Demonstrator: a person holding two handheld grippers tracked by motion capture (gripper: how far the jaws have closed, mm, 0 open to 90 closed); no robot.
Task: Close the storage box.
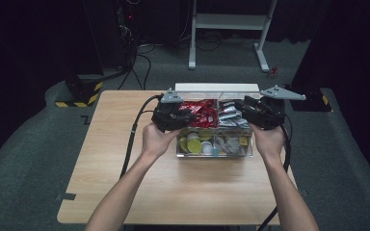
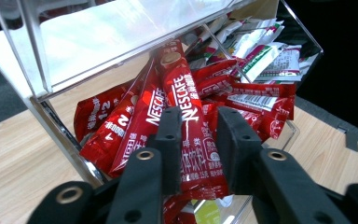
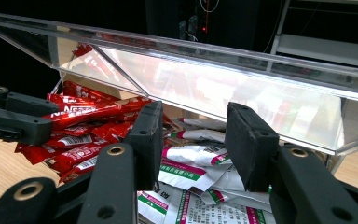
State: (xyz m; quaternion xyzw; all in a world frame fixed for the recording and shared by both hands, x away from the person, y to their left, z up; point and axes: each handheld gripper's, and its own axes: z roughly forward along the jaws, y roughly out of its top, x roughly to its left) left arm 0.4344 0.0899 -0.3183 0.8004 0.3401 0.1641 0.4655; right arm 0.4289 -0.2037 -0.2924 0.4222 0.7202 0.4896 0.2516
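Dark room, wooden bench (image 1: 125,183): my left gripper (image 2: 198,140) pinches a red Nescafe stick (image 2: 189,130) in the clear box (image 1: 214,153) near the far edge, right gripper (image 3: 193,140) released; adjacent sticks may snag.

One clear box (image 1: 214,153), two hand-held grippers (image 1: 173,113).

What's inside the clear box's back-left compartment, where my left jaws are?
The clear box holds a heap of red Nescafe sticks there; the left gripper has one stick between its jaws. The compartment floor beneath the heap is covered.
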